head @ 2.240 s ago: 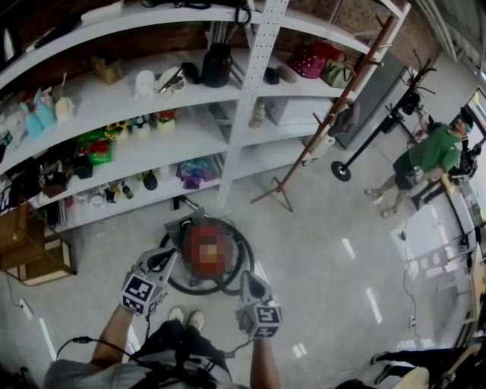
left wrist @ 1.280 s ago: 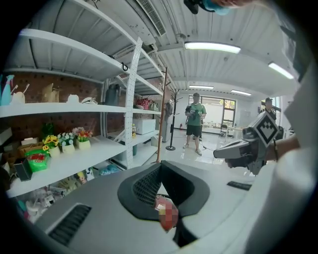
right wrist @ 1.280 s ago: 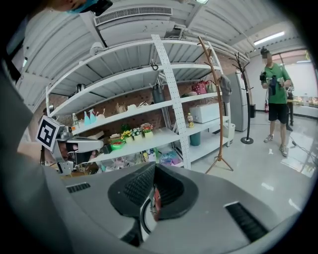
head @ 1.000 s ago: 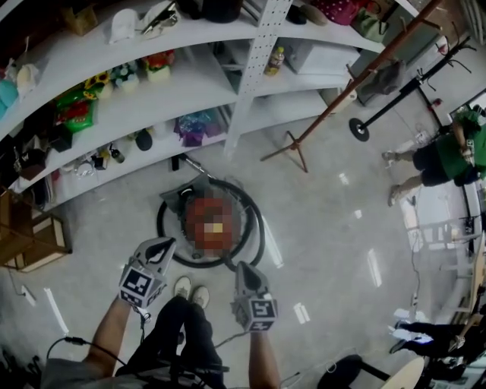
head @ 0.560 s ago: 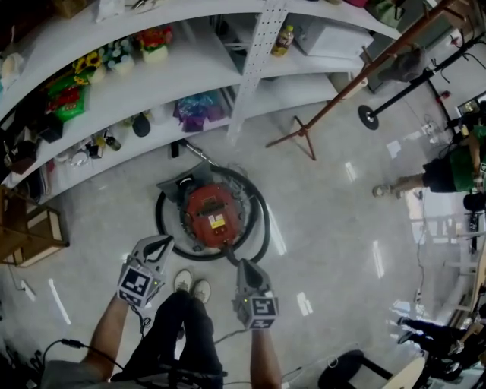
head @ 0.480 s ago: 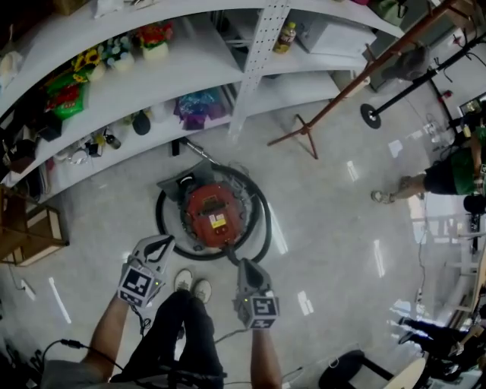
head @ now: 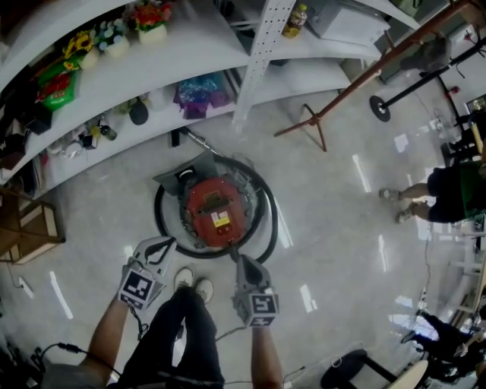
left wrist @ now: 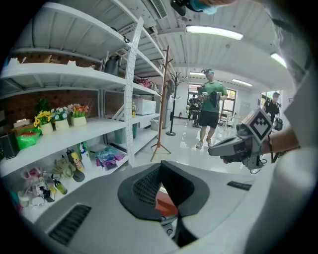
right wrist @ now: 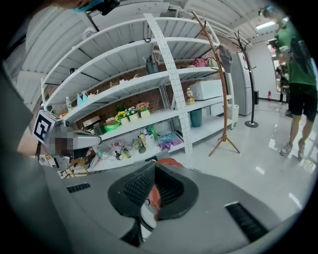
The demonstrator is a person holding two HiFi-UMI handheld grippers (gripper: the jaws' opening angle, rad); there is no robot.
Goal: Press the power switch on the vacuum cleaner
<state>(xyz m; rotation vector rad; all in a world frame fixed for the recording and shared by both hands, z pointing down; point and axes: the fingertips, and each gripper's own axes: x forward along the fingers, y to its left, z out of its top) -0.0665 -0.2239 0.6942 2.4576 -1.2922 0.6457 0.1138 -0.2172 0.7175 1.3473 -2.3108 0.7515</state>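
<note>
Red plastic, round in plan: the canister vacuum cleaner [head: 215, 207] stands on the glossy pale-grey floor [head: 334, 228], near the foot of the white shelving [head: 266, 44] and just ahead of the operator's light shoes [head: 193, 283]. A black ribbed hose [head: 268, 220] lies in a ring around the body. A small yellow-and-white label [head: 221, 219] sits on the red top; its print is too small to read, and the power switch cannot be picked out.

The left gripper [head: 162, 245] is held beside the near-left arc of the hose. Its own view shows the black, grid-textured pads closed tip to tip with nothing between them, only a sliver of red beyond. The right gripper [head: 244, 260] points at the near edge of the hose ring, its jaws likewise closed and empty; contact with the hose cannot be confirmed. Each carries a cube with black-and-white square markers, left cube [head: 138, 289] and right cube [head: 259, 307].

The shelves hold potted flowers [head: 149, 18], a green bag [head: 58, 82] and small bottles. A brown wooden coat stand [head: 357, 83] leans across the upper right. A person in a green top [head: 448, 194] stands at the right edge.
</note>
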